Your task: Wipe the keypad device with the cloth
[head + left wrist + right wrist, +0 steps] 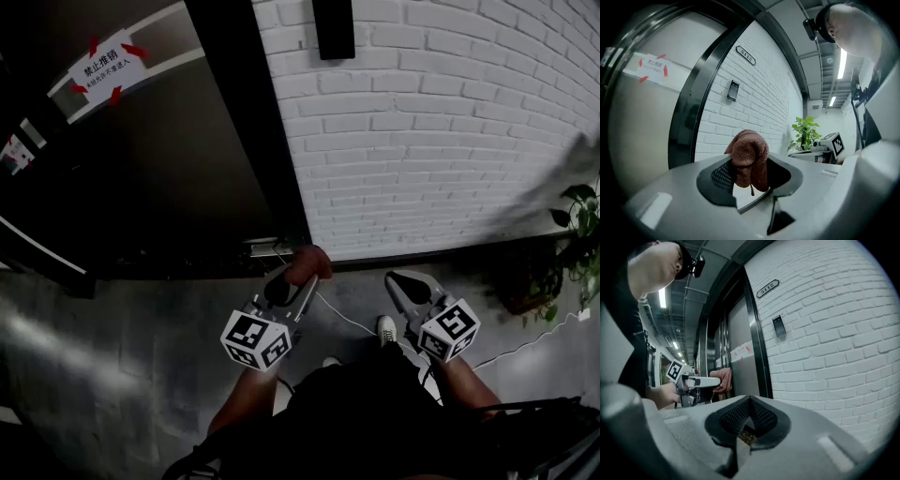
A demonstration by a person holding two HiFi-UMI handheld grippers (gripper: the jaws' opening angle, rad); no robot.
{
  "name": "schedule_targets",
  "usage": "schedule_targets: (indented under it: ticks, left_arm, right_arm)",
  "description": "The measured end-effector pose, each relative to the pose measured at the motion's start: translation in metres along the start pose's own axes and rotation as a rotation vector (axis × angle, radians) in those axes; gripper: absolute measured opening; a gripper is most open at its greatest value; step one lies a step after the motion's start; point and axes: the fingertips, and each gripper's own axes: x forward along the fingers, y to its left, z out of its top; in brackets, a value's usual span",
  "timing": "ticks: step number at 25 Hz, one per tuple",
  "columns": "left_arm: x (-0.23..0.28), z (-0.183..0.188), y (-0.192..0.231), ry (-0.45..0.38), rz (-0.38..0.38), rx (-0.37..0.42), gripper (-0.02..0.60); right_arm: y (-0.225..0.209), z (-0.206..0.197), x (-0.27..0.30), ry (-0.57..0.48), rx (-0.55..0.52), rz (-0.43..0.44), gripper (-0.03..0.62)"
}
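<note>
Location: a corridor with a white brick wall (441, 131), a black door frame (253, 122) at its left edge, and a dark door (159, 178) beyond the frame. The floor (112, 375) is grey.

Left gripper (294, 279): jaws are closed on a reddish-brown cloth (749, 157). The cloth is bunched between the pads, and its top bulges above the jaw tips. In the head view this gripper points towards the foot of the door frame.

Right gripper (405, 284): held just beside the left one and at about the same height. Its jaws are together, with nothing gripped between them.

Keypad device (733, 90): a small black unit mounted upright on the brick wall, just beside the door frame. It is well above the cloth and clear of both grippers. No contact is observed.

Other items: a number plate (746, 55) is fixed on the wall above the keypad device. A white notice (108, 64) is taped to the door with red strips. A green plant (577, 244) stands at the wall's far right.
</note>
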Motion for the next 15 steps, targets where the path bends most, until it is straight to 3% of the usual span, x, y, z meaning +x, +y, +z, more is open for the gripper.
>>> schedule_targets:
  ticks: [9, 15]
  left_arm:
    - [0.015, 0.002, 0.008, 0.006, 0.013, -0.002, 0.172]
    - [0.040, 0.023, 0.021, 0.006, 0.039, 0.035, 0.171]
  right_arm:
    - [-0.018, -0.005, 0.006, 0.012, 0.012, 0.007, -0.009]
    - [-0.043, 0.002, 0.015, -0.002, 0.025, 0.022, -0.009]
